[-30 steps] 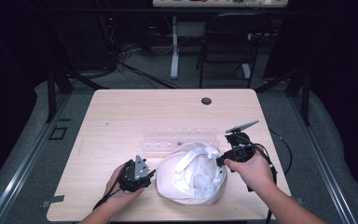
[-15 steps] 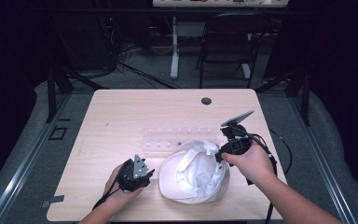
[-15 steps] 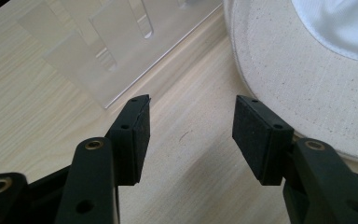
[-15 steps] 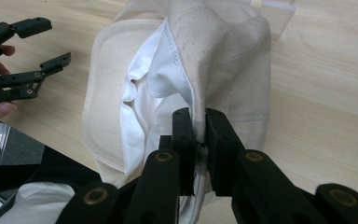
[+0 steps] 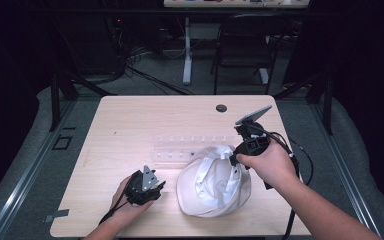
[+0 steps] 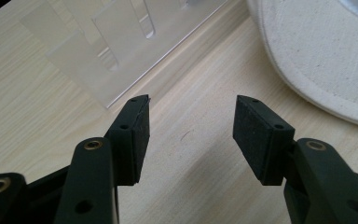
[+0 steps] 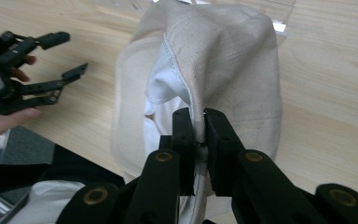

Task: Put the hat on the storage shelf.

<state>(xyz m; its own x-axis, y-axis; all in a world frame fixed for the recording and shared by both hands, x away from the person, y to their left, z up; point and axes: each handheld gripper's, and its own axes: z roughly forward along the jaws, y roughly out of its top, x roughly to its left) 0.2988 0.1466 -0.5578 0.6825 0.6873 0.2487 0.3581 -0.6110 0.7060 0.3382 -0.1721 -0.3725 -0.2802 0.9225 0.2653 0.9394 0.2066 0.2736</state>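
The right hand-held gripper, clamped on the hat, has lifted its crown toward 12 o'clock; the left hand-held gripper stays open on the bench.

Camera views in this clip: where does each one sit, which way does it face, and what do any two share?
High view: above the person's side, looking forward and down on the wooden table; both forearms show, left gripper, right gripper.
Left gripper view: rides the left gripper, jaws apart over bare table, clear plastic rack ahead.
Right gripper view: rides the right gripper, jaws clamped on the white hat.
Shared: the hat's brim also edges the left gripper view.
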